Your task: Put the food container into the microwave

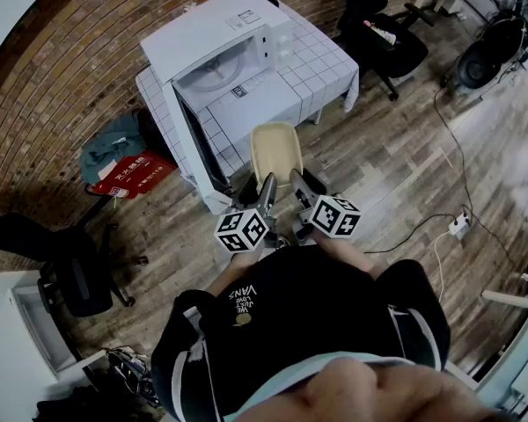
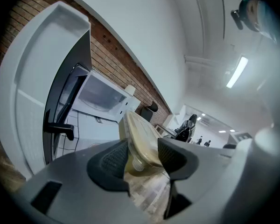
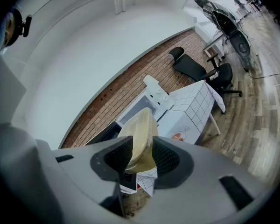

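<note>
Left gripper (image 2: 142, 157) and right gripper (image 3: 139, 158) are both clamped on the near end of the container (image 1: 275, 152), which juts forward from the jaws, held in the air. Ahead and a little left: open door (image 1: 198, 143), then microwave (image 1: 216, 47) cavity beyond. Likely risks: with only the near end gripped, the far end may sag or twist loose if the hands drift apart, or it may clip the door edge going in.

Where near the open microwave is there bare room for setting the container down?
The microwave is bare inside, right of its open door. The tablecloth right of the microwave is bare too. Crowded: the front edge, where the left gripper and right gripper clamp the container.
</note>
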